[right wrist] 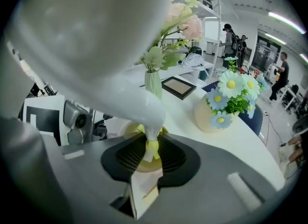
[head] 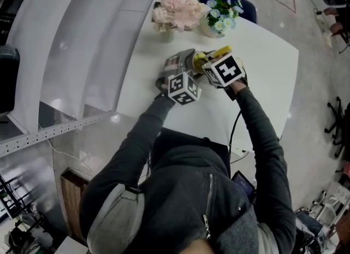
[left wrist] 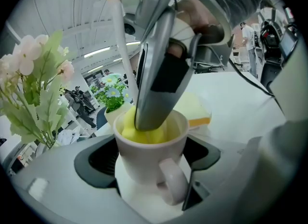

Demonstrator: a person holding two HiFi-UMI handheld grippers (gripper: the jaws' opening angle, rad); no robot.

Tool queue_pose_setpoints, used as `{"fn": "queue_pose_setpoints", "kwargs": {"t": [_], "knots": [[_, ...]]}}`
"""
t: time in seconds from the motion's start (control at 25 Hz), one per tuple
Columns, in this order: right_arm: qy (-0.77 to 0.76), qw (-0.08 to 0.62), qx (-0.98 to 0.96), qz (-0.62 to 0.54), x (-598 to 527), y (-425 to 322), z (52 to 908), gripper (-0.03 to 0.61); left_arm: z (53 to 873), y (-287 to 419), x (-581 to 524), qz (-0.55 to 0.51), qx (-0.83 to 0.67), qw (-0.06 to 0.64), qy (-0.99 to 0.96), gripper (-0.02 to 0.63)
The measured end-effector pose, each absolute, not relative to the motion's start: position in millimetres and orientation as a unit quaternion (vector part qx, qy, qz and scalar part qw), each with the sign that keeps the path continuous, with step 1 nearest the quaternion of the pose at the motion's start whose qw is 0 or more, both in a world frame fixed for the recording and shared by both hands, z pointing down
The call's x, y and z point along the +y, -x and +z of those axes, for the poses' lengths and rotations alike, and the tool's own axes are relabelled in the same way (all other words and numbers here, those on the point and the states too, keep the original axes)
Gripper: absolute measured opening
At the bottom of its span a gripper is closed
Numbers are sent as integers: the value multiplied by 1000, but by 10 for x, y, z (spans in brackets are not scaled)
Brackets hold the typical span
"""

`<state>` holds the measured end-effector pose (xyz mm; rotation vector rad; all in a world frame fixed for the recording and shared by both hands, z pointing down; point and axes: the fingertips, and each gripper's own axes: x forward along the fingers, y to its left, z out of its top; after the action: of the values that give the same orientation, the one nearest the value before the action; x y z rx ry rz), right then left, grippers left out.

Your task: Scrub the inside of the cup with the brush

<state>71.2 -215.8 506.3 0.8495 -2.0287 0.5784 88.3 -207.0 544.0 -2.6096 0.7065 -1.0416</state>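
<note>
**Light mug clamped low, soft brush head buried inside**

Left of the cup and a little behind it stands a slim vase of pink flowers, thin-petalled and out of the way.

The left gripper has its jaws closed on the cup, one dark pad on either side of the lower wall. The loop handle points back toward the gripper. It is a small white mug, glazed and smooth, and seems to rest on the white table. From where I stand I would call it light, rigid, slippery under a sideways push and easy to chip. The round wall near the base looks the right place to hold it; the loop would let it twist.

Inside the cup sits the brush. Its yellow head is spongy and fills the bore, so it should squash and drag on the walls. A thin white stem rises above the cup, leaning to its left, to a yellow tip.

The right gripper has its jaws pinched narrow on the brush neck just above the head, and a grey finger reaches into the cup's mouth. Held that low, the stem should not flex much. The finger could knock the rim.

Right of the cup lies a yellow sponge block. Behind the cup stands a round pot of daisies.
</note>
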Motion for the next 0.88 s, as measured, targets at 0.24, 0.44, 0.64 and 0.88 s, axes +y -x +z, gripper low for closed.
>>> {"fn": "queue_pose_setpoints", "kwargs": {"t": [0.24, 0.44, 0.64, 0.88], "knots": [[-334, 424, -806, 242, -2114, -758, 5048, 80, 5436, -910, -2040, -357, 235, 126, 895, 419], [-333, 429, -805, 238, -2084, -793, 5043, 78, 5449, -939, -2043, -354, 231, 117, 898, 419], [-326, 439, -805, 229, -2029, -795, 5040, 78, 5467, -943, -2044, -356, 227, 112, 900, 419], [-316, 447, -808, 217, -1970, -725, 5029, 77, 5462, -949, -2053, -353, 227, 108, 901, 419]]}}
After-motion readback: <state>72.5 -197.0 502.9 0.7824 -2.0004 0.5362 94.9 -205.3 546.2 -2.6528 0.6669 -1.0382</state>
